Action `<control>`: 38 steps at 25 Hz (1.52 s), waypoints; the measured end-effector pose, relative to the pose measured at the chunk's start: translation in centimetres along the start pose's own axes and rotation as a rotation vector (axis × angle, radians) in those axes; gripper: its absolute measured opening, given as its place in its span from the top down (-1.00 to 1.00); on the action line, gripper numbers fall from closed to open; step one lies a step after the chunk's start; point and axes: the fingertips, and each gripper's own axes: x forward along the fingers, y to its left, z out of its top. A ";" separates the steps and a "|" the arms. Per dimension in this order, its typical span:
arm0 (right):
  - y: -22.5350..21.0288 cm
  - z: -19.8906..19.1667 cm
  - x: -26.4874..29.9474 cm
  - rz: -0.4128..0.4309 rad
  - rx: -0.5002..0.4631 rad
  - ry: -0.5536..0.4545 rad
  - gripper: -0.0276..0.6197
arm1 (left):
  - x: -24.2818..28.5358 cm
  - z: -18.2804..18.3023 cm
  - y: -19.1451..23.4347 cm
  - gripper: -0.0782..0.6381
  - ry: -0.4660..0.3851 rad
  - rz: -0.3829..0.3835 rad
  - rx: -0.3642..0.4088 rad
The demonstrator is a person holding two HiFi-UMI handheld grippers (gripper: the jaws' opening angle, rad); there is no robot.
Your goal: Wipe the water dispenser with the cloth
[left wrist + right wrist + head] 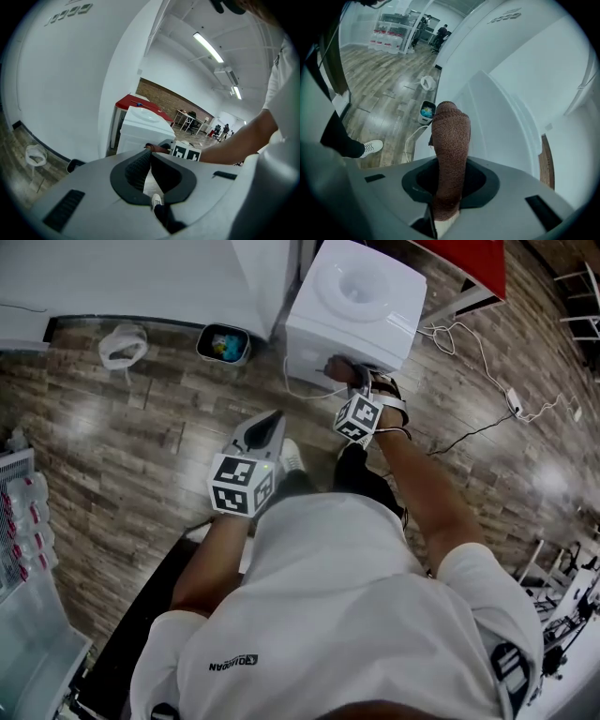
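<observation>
Holding cloth (pixel 450 136) against dispenser (pixel 361 320) (right gripper (pixel 449 161) clamped).

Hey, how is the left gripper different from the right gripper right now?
The right gripper is shut on the brown cloth, while the left gripper has its jaws closed at the tips with nothing between them. The right gripper holds the cloth at the front upper edge of the water dispenser, while the left gripper hangs apart from it, over the wood floor. Both have the same grey-white body.
</observation>
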 end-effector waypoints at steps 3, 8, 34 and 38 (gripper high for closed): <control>1.8 -0.7 1.9 0.024 -0.001 0.015 0.65 | 0.4 -0.1 -0.4 0.78 0.004 -0.002 -0.002; 5.2 -1.8 5.4 0.076 -0.001 0.056 0.65 | 0.6 -0.6 -0.2 0.78 0.020 0.011 -0.018; 14.2 -5.7 16.9 0.252 0.004 0.202 0.65 | -1.0 -5.0 3.1 0.78 0.120 0.135 -0.100; 14.1 -5.3 16.9 0.252 0.012 0.208 0.65 | -1.6 -5.3 3.4 0.78 0.121 0.133 -0.090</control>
